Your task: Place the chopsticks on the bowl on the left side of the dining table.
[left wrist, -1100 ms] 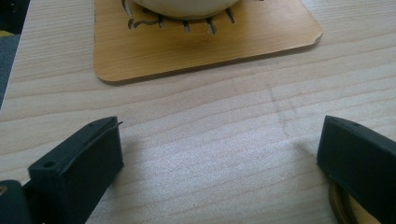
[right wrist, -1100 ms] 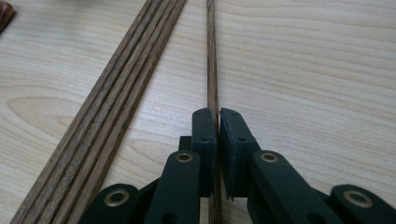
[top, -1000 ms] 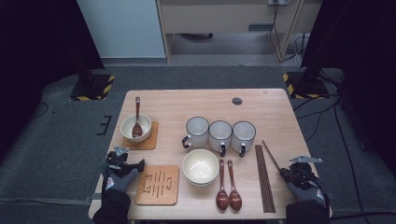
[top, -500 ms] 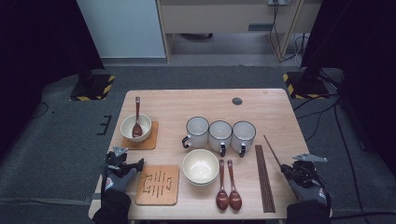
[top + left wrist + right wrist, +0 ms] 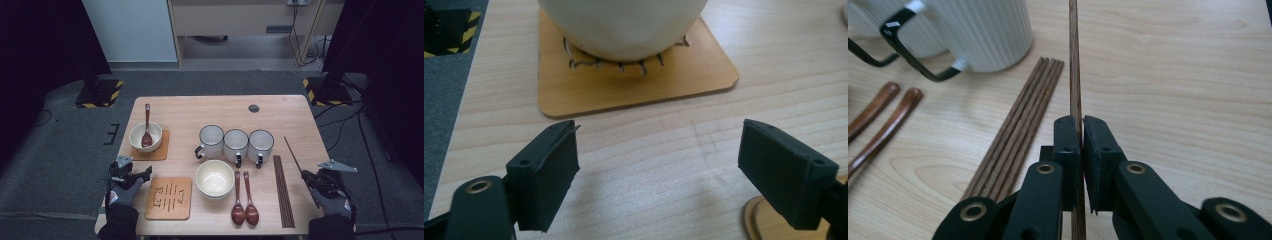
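we note even overhead light on table (image 5: 300,115), dark surroundings; soft shadow under bowl (image 5: 624,25) on coaster (image 5: 574,90); high view soft, low detail; near jaws slightly blurred; no glare.

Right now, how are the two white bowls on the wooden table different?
The white bowl at the table's far left holds a brown wooden spoon and sits on a square wooden coaster. The white bowl near the front is empty, looks wider, and rests straight on the table. Both are round, white and upright.
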A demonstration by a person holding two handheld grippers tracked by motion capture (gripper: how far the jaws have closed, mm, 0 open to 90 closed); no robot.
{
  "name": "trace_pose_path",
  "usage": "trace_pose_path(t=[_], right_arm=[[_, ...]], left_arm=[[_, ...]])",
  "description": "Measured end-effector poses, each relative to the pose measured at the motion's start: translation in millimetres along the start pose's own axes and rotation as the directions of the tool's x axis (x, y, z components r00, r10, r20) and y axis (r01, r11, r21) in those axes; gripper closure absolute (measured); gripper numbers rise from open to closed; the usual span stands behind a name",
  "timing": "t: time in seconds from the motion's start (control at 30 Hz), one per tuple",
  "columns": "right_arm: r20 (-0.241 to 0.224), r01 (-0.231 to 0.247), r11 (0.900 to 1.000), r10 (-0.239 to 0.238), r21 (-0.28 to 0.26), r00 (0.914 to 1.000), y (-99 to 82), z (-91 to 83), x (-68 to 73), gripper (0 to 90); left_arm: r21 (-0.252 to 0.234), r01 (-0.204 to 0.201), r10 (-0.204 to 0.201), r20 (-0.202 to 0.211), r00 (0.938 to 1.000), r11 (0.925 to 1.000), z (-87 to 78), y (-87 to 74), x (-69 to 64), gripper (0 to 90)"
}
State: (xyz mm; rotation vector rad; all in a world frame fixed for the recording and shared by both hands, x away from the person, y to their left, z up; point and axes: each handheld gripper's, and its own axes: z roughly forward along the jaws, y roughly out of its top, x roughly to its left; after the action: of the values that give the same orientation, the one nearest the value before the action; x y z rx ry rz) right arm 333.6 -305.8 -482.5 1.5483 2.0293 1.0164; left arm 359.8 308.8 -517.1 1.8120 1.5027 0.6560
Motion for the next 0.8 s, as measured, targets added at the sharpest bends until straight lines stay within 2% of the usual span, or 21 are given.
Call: trace_pose_path(t=[0.2,0.57,0.73,0.8], right_arm=[[-0.015,-0.006,0.9993,0.005,-0.037,0.9999,5.9,-4.4,1.4,85.0],[-0.048,-0.002,0.9938,-0.003,-0.111,0.9988,18.9,-12.3,6.8,85.0],[-0.071,-0.006,0.9903,-0.004,-0.139,0.9974,24.3,-16.8,8.8,85.0],[-0.082,-0.007,0.9883,-0.006,-0.152,0.9967,27.3,-19.5,10.9,85.0]], left_arm=[[-0.044,0.011,-0.01,0.024,0.9997,0.999,-8.3,5.9,-3.2,17.2],[-0.109,-0.005,0.014,0.081,0.9966,0.994,-20.8,16.3,-15.9,17.6],[-0.132,-0.01,0.025,0.115,0.993,0.9912,-24.9,20.9,-23.6,17.7],[-0.144,0.004,0.015,0.133,0.991,0.9895,-27.1,23.1,-26.5,17.7]])
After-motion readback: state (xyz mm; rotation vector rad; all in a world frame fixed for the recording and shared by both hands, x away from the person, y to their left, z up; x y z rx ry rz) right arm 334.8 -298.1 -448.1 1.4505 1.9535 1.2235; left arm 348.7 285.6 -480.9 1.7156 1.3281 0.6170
